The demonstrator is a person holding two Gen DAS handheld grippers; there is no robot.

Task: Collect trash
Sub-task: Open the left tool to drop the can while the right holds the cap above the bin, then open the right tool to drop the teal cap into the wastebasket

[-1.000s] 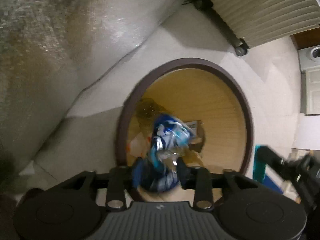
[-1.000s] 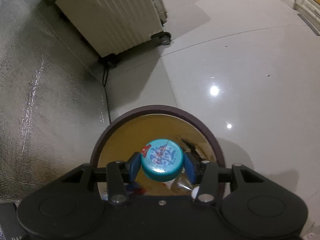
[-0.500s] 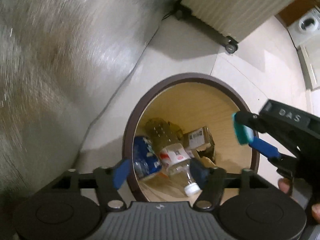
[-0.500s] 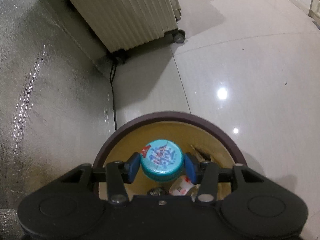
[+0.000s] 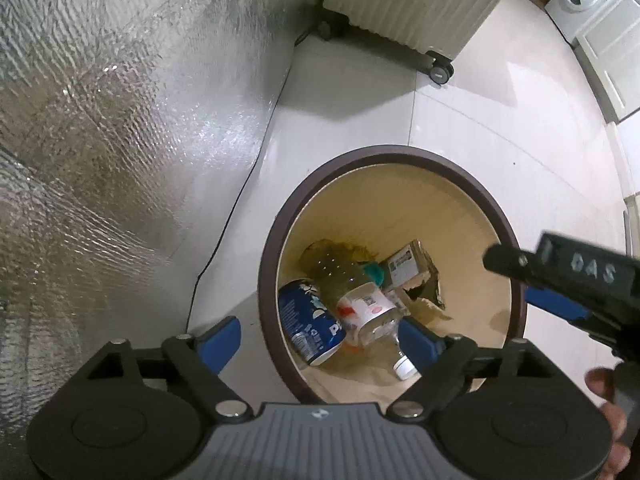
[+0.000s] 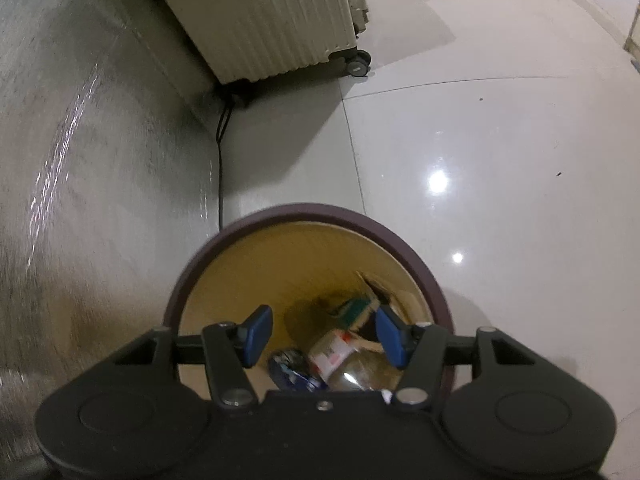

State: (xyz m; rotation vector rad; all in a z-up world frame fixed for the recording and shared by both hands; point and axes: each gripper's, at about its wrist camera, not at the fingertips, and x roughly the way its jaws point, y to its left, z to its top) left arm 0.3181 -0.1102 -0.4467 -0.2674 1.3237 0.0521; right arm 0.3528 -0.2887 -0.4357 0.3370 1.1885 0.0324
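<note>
A blue can (image 5: 310, 322), a clear bottle (image 5: 362, 308), a teal cap (image 5: 374, 274) and a torn box (image 5: 412, 270) lie inside the bin (image 5: 400, 156). The left gripper (image 5: 322, 338) and the right gripper (image 6: 324, 336) hang above it, both spread wide and empty. A ribbed suitcase (image 6: 272, 16) stands beyond.

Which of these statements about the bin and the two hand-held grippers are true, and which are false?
1. The left hand-held gripper is open and empty. True.
2. The right hand-held gripper is clamped on a teal cap. False: it is open and empty; a teal cap lies in the bin.
3. A blue can lies inside the bin. True.
4. The bin holds only the can. False: a clear bottle and a cardboard box lie there too.
5. A ribbed cream suitcase stands beyond the bin. True.
</note>
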